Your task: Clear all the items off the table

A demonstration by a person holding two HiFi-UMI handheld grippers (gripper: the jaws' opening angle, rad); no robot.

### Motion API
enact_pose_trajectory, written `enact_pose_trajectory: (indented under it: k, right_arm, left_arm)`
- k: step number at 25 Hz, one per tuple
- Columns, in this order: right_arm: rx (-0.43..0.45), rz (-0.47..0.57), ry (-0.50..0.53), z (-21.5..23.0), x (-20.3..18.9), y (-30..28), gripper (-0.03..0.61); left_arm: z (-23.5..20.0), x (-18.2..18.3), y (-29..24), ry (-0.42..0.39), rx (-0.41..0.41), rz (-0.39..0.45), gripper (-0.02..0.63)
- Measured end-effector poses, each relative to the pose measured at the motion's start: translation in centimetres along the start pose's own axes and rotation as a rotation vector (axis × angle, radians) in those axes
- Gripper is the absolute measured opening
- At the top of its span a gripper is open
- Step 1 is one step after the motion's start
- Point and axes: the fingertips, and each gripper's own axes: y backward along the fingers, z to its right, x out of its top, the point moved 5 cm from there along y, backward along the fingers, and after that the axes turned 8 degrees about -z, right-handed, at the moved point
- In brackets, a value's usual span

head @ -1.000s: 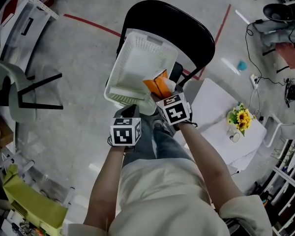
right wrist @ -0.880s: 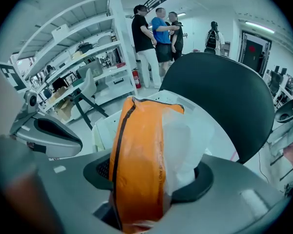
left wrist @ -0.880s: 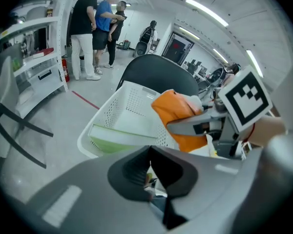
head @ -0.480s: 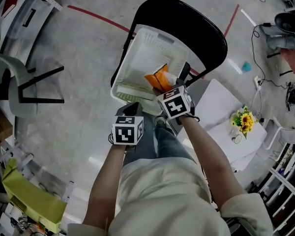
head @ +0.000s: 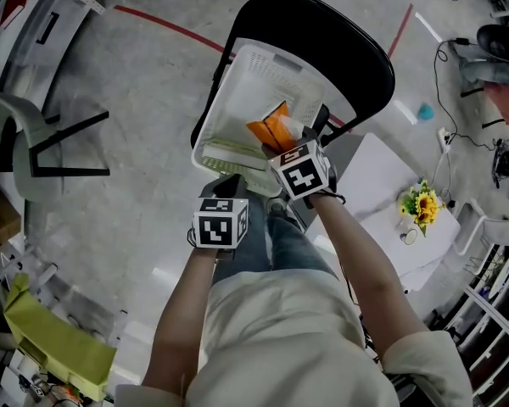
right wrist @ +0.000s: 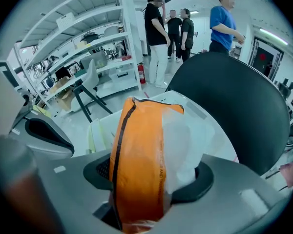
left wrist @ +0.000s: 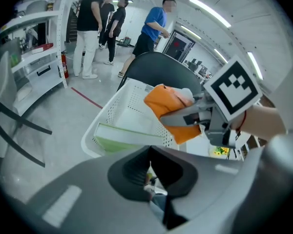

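Observation:
An orange tissue pack (head: pixel 273 131) with a clear white end is clamped between the jaws of my right gripper (head: pixel 282 145). It hangs over the near right corner of a white perforated basket (head: pixel 237 83). In the right gripper view the pack (right wrist: pixel 141 160) fills the gap between the jaws, with the basket (right wrist: pixel 210 130) behind it. My left gripper (head: pixel 229 186) is shut and empty, low in front of the basket's near rim. A flat green and white box (left wrist: pixel 127 138) lies inside the basket (left wrist: pixel 112 111).
The basket rests on a black chair (head: pixel 348 49). A small white table (head: pixel 382 219) with sunflowers (head: pixel 416 202) stands to the right. Shelving (right wrist: pixel 83 48) and several people (left wrist: pixel 95 23) stand further off. A grey chair (head: pixel 17 142) is at left.
My right gripper has carried the orange pack a little further over the basket. The left gripper has hardly moved and stays shut.

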Motion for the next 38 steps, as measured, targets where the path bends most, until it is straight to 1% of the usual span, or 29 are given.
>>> enact_pose_trajectory:
  k: [6, 9, 12, 15, 20, 22, 24, 26, 29, 30, 34, 38]
  right_arm:
    - [0.006, 0.012, 0.009, -0.3, 0.4, -0.3, 0.298]
    - [0.004, 0.041, -0.02, -0.3, 0.7, -0.1, 0.35]
    - [0.004, 0.067, -0.041, -0.1, 1.0, 0.3, 0.383]
    - [0.003, 0.075, -0.041, 0.2, 1.1, 0.5, 0.381]
    - [0.0, 0.079, -0.049, 0.2, 0.7, 0.9, 0.354]
    - [0.009, 0.081, -0.056, -0.2, 0.5, 1.2, 0.325]
    - [0.02, 0.082, -0.07, -0.6, 0.2, 1.7, 0.253]
    - [0.03, 0.082, -0.094, -0.8, -0.3, 2.0, 0.165]
    - [0.019, 0.081, -0.116, -1.0, -1.1, 2.4, 0.056]
    - [0.013, 0.082, -0.116, -1.1, -1.3, 2.6, 0.032]
    - [0.011, 0.09, -0.111, -1.5, -1.9, 3.1, 0.0]
    - [0.024, 0.099, -0.12, -1.8, -2.4, 3.7, -0.002]
  left_arm:
    - [0.0, 0.0, 0.0, -0.003, -0.005, 0.001, 0.009]
    - [-0.1, -0.1, 0.1, -0.004, -0.006, 0.002, 0.009]
    - [-0.2, -0.1, 0.1, -0.004, -0.003, 0.002, 0.009]
    - [-0.1, -0.1, 0.0, -0.001, -0.002, 0.005, 0.009]
    - [0.4, -0.1, 0.1, -0.007, -0.003, 0.012, 0.009]
    - [0.5, -0.1, 0.2, -0.008, -0.004, 0.014, 0.009]
    - [0.6, -0.1, 0.4, -0.009, -0.003, 0.018, 0.009]
    - [0.7, -0.1, 0.5, -0.01, -0.001, 0.024, 0.009]
    - [0.9, -0.1, 0.6, -0.008, 0.001, 0.03, 0.009]
    - [0.9, -0.1, 0.7, -0.008, 0.003, 0.031, 0.009]
    - [1.2, -0.3, 0.9, -0.01, 0.006, 0.037, 0.009]
    - [1.7, -0.6, 1.2, -0.012, 0.005, 0.04, 0.009]
